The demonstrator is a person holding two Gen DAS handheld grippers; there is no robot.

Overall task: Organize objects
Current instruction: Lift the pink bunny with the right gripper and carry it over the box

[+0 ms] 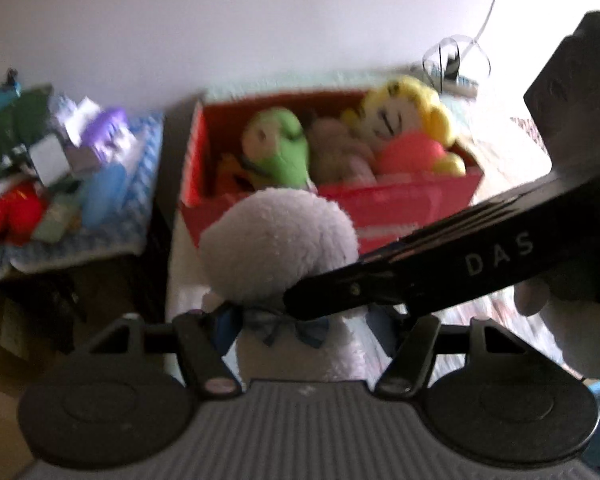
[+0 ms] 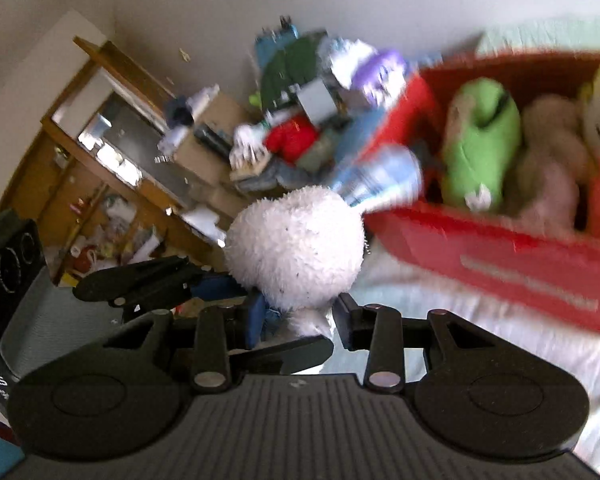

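A white fluffy plush toy [image 1: 278, 248] with a blue bow at its neck is held by both grippers, in front of a red box [image 1: 400, 204]. My left gripper [image 1: 296, 332] is shut on its neck. My right gripper [image 2: 300, 320] is also shut on the plush [image 2: 296, 246]; its black body crosses the left wrist view from the right. The red box [image 2: 500, 256] holds a green plush [image 1: 280, 148], a yellow-haired doll in pink [image 1: 404, 128] and a beige plush [image 1: 336, 148]. The frames are blurred.
A heap of toys and packets [image 1: 60, 168] lies on a blue mat left of the box. A white bed surface [image 2: 440, 340] lies under the box. A wooden shelf unit [image 2: 100, 152] stands far left in the right wrist view. A cable hangs on the wall.
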